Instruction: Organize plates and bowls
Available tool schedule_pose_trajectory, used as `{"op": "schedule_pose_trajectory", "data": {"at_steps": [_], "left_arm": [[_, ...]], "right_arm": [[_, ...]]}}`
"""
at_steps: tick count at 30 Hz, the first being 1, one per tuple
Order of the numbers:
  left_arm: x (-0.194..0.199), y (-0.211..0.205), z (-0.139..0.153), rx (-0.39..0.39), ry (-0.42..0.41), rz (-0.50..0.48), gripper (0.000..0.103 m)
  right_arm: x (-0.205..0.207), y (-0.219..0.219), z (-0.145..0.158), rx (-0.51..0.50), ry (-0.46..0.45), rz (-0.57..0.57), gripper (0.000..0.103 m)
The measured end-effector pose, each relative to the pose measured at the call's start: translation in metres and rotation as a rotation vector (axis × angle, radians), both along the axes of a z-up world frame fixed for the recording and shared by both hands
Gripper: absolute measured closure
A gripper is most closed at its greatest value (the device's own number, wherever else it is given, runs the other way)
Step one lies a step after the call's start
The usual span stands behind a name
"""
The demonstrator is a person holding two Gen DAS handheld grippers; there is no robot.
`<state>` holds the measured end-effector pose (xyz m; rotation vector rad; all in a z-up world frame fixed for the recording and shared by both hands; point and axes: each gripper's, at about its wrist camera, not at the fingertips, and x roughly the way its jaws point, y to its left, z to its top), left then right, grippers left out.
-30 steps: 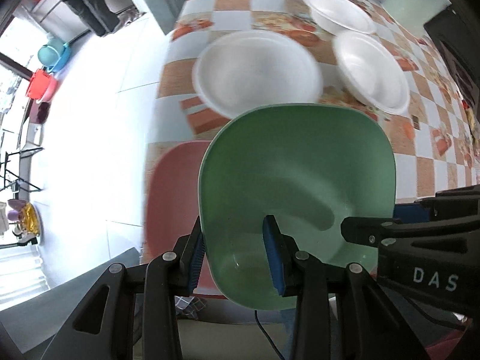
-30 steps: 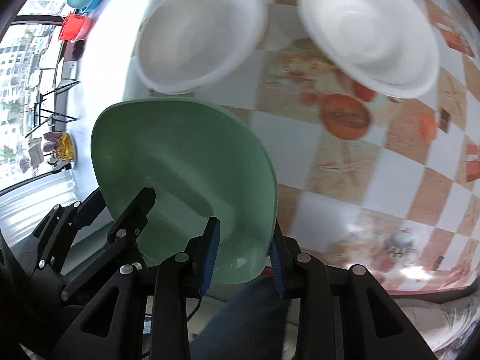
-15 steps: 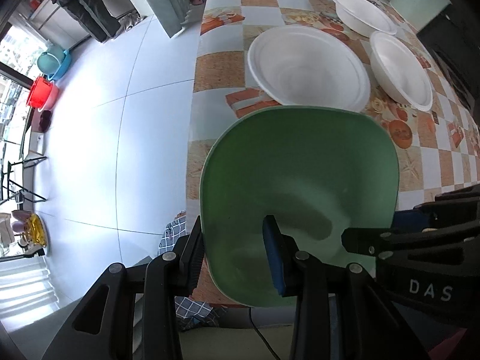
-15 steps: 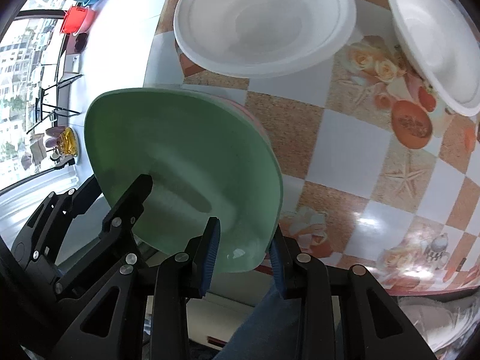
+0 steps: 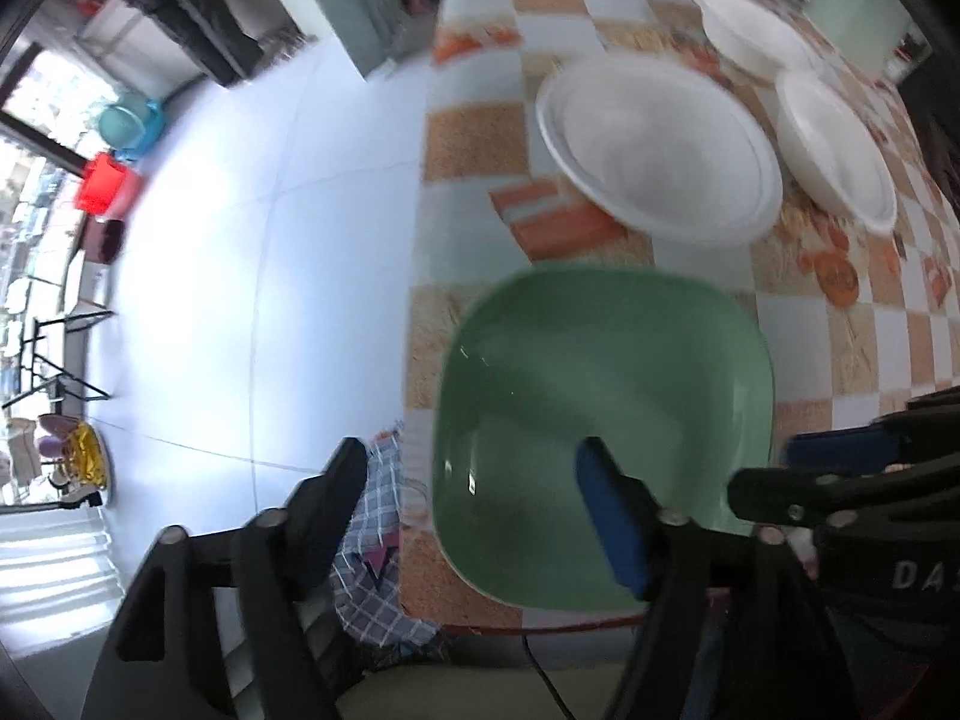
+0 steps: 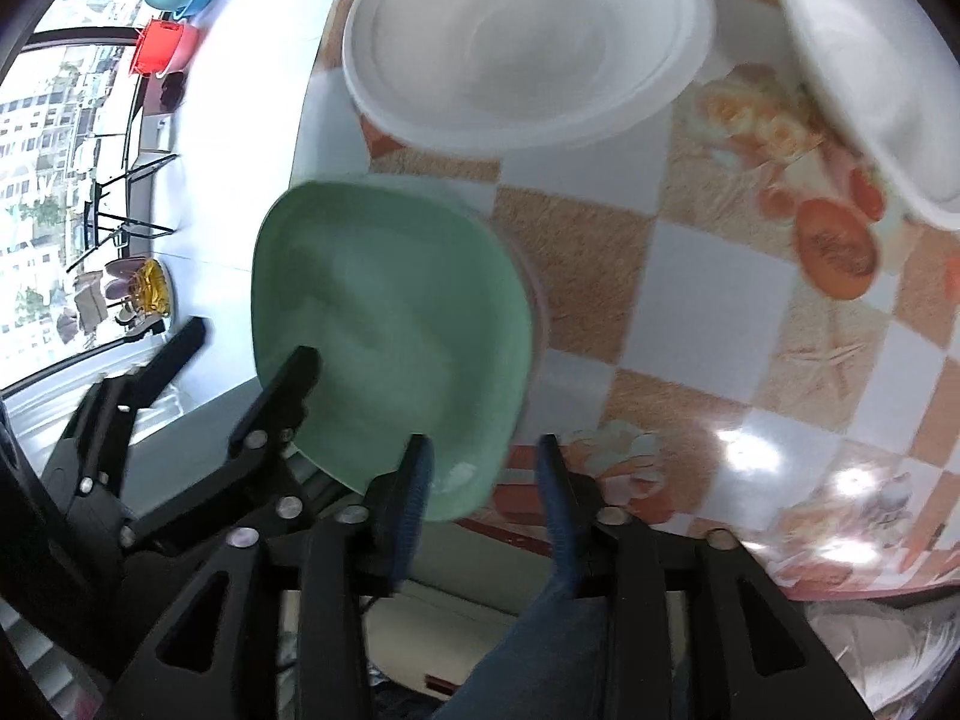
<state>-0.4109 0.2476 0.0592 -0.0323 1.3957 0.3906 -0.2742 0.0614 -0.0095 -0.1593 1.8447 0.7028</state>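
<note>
Fingers of left gripper (image 5: 474, 504): spread wide, holding nothing. Blue-padded finger sits over the near part of the square pale-green plastic plate (image 5: 600, 396); the other finger is off the plate at 9 o'clock, over the white tiled floor (image 5: 240, 240).

Fingers of right gripper (image 6: 483, 480): partly apart, not clamped. Plate's near corner (image 6: 390, 324) lies between them; the 9 o'clock finger overlaps the rim, the 3 o'clock finger is clear of it with bare desk showing in the gap.

Green plate lies at the near edge of the desk with orange-and-white checked cover (image 5: 852, 348). A pinkish rim shows under its 3 o'clock edge in the right wrist view; can't tell what it belongs to.

At 12 o'clock from the plate, apart from it: large round white bowl (image 5: 654, 144). Just beside that, at its 3 o'clock: second round white bowl (image 5: 834, 144). Beyond both: third white bowl (image 5: 750, 30), blurred.

Far side of the floor, by the window: red bucket (image 5: 105, 186) and teal basin (image 5: 129, 123).
</note>
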Motion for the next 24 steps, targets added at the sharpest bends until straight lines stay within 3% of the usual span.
{"op": "schedule_pose_trajectory", "data": {"at_steps": [2, 5, 11, 14, 20, 24], "left_arm": [[-0.001, 0.001, 0.008, -0.013, -0.043, 0.021, 0.016], [0.002, -0.001, 0.021, -0.075, -0.095, 0.058, 0.000], [0.027, -0.025, 0.027, -0.180, -0.128, 0.062, 0.000], [0.050, -0.053, 0.034, -0.218, -0.138, -0.005, 0.000], [0.097, -0.088, 0.043, -0.195, -0.126, -0.135, 0.000], [0.137, -0.103, 0.041, -0.102, -0.092, -0.201, 0.000]], "right_arm": [[0.009, -0.012, 0.006, 0.018, -0.020, -0.013, 0.022], [0.017, -0.037, 0.011, 0.010, -0.032, -0.040, 0.018], [0.032, -0.096, 0.014, -0.048, -0.076, -0.132, 0.018], [0.045, -0.129, 0.014, -0.076, -0.076, -0.228, 0.018], [0.077, -0.172, 0.016, -0.110, -0.114, -0.351, 0.018], [0.103, -0.186, 0.014, -0.119, -0.138, -0.395, 0.018]]}}
